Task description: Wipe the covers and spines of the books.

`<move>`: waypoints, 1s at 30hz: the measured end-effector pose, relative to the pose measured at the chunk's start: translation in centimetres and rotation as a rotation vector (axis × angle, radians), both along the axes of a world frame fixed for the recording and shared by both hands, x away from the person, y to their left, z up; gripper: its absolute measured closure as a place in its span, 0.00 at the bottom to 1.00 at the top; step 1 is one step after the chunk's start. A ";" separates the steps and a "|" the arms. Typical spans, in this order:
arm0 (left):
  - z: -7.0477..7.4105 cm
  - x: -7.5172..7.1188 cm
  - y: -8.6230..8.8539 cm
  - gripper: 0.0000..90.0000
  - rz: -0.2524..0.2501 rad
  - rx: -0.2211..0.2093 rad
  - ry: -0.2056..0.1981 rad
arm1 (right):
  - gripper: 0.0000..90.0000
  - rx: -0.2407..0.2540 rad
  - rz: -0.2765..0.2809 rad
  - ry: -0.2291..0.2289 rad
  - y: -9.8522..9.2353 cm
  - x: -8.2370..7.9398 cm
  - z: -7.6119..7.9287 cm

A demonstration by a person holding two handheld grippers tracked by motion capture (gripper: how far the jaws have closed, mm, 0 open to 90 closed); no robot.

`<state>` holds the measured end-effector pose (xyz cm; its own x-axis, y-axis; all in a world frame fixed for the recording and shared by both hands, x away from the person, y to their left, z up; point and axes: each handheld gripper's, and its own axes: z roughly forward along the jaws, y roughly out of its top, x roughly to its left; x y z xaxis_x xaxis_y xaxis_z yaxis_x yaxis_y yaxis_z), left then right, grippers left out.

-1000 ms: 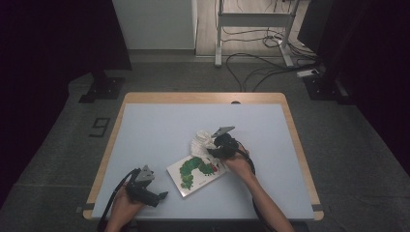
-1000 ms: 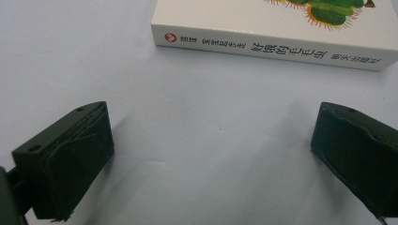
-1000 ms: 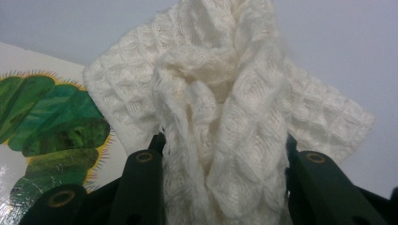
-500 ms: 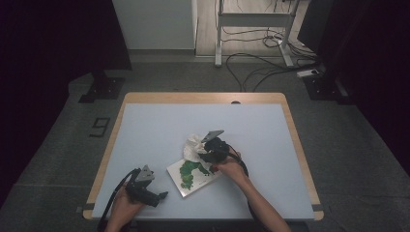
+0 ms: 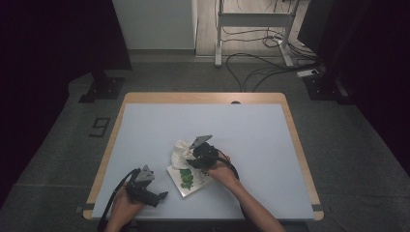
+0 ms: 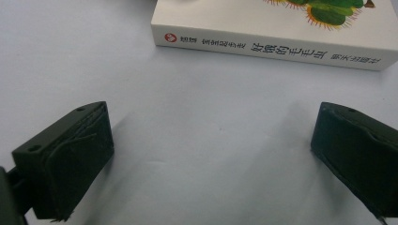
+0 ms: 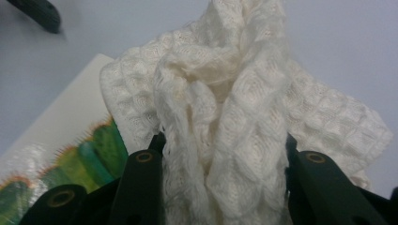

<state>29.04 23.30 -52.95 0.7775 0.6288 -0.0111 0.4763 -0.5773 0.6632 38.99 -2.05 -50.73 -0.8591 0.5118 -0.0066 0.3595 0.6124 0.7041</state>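
Right gripper (image 5: 196,155) is clamped on the white waffle cloth (image 7: 234,117), bunched between its jaws, and I hold it over the far end of the picture book (image 5: 186,179) lying flat on the bench (image 5: 261,135). Left gripper (image 5: 157,195) rests near the front edge with its jaws wide apart on nothing, facing the book's spine just ahead of it.

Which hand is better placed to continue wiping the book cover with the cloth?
The right: the right gripper is shut on the white cloth over the book. The left gripper stands open beside it.
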 end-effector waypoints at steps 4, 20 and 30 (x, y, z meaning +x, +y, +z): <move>0.0 0.0 0.0 0.00 0.000 0.001 -0.001 | 0.66 0.008 0.030 0.006 0.9 -0.5 0.0; 0.0 0.0 0.0 0.00 0.002 -0.002 0.000 | 0.66 0.029 0.119 0.009 4.1 -2.1 0.0; 0.0 0.0 0.0 0.00 0.002 -0.002 -0.001 | 0.65 0.013 0.119 -0.001 4.2 -2.1 0.3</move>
<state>29.02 23.29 -52.96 0.7763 0.6302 -0.0117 0.4769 -0.5752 0.6646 36.88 2.18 -50.41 -0.9139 0.4060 -0.0015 0.2838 0.6415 0.7127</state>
